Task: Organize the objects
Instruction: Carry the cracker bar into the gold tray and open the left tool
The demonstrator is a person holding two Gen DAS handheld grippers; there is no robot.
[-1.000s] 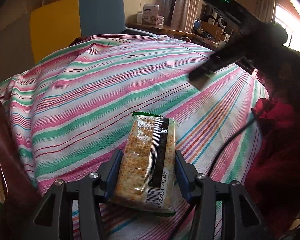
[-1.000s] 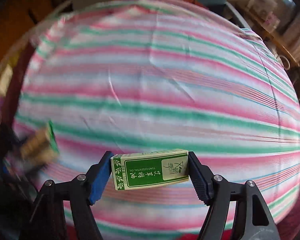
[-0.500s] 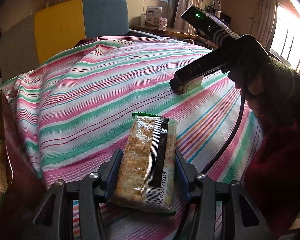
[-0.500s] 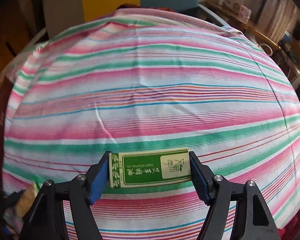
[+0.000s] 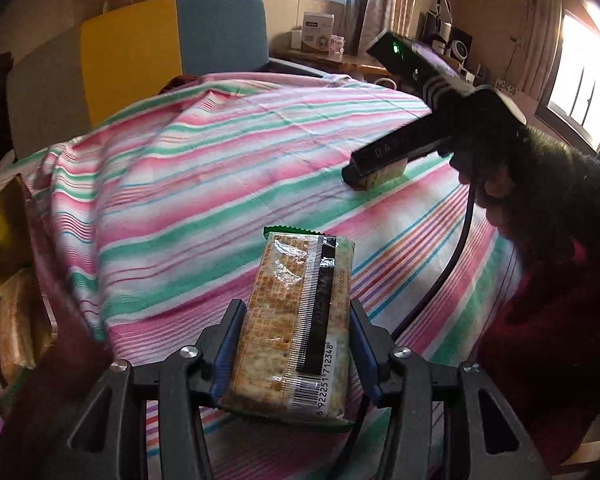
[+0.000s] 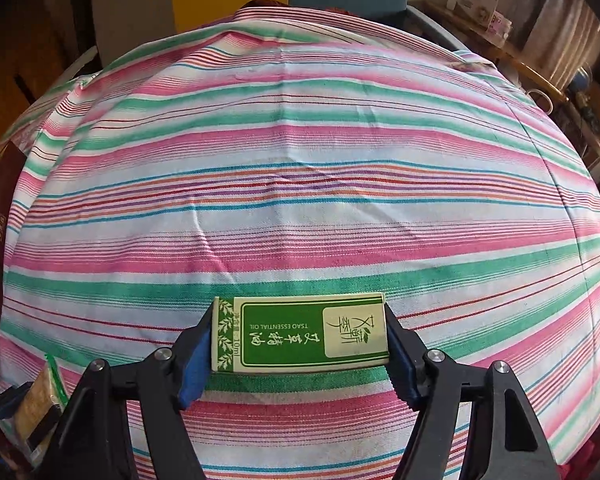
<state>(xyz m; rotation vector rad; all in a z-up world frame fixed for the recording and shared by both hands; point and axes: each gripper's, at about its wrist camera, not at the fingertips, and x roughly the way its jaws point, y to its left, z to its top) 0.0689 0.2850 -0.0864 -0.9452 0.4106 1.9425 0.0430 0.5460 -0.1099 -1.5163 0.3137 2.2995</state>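
A clear pack of crackers (image 5: 296,280) with a barcode label sticks out forward from my left gripper (image 5: 296,332), which is shut on its sides just above the striped cloth (image 5: 220,168). My right gripper (image 6: 300,336) is shut on the ends of a green and cream essential oil box (image 6: 284,332), pointing steeply down. The left wrist view shows that right gripper (image 5: 364,172) from the side, with the box (image 5: 384,172) low against the cloth at the right middle. The cracker pack (image 6: 40,404) also shows at the lower left of the right wrist view.
A pink, green and white striped cloth (image 6: 300,160) covers the round table. A yellow and blue chair back (image 5: 172,40) stands behind it. Snack bags (image 5: 12,320) lie off the left edge. A gloved hand, red sleeve (image 5: 560,320) and black cable (image 5: 452,256) fill the right.
The right gripper came down and towards the table's middle with the green box, which now sits low on the cloth. The left gripper and cracker pack barely moved.
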